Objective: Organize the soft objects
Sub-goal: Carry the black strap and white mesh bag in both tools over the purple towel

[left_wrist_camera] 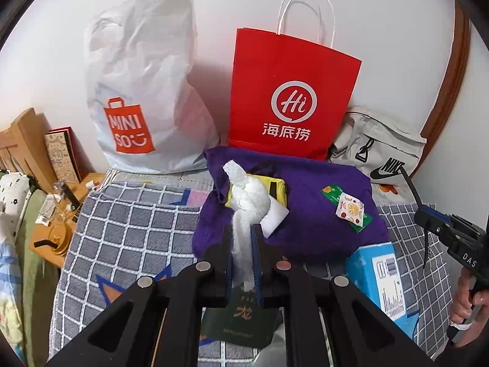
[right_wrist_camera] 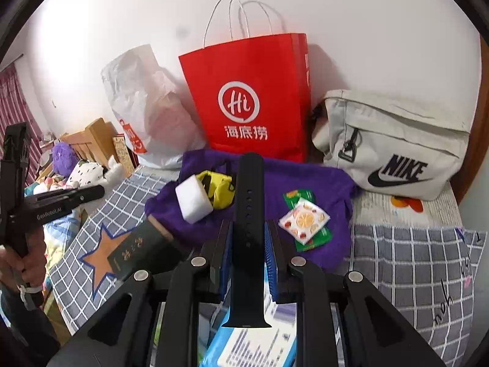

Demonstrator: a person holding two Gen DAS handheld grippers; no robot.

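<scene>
In the left wrist view my left gripper [left_wrist_camera: 243, 234] is shut on a white twisted, knotted tissue-like wad [left_wrist_camera: 249, 195] that sticks up from between its fingers. My right gripper [right_wrist_camera: 249, 238] is shut on a black watch strap [right_wrist_camera: 248, 208], which stands upright between the pads. Just beyond both grippers a purple cloth [right_wrist_camera: 305, 180] lies on the checked bed cover [left_wrist_camera: 128, 223]. On the cloth are a white foam block [right_wrist_camera: 194, 202], a yellow item [right_wrist_camera: 220, 191] and fruit-print sachets [right_wrist_camera: 305, 218]. From the left wrist view the right gripper [left_wrist_camera: 423, 214] shows at the right edge.
Against the wall stand a red paper bag [left_wrist_camera: 290, 98], a white plastic shopping bag [left_wrist_camera: 143, 98] and a grey sports bag [right_wrist_camera: 397, 146]. A dark green booklet [right_wrist_camera: 140, 247] and a blue box [left_wrist_camera: 379, 278] lie on the cover near the grippers. A cluttered wooden bedside table [left_wrist_camera: 61, 223] is at the left.
</scene>
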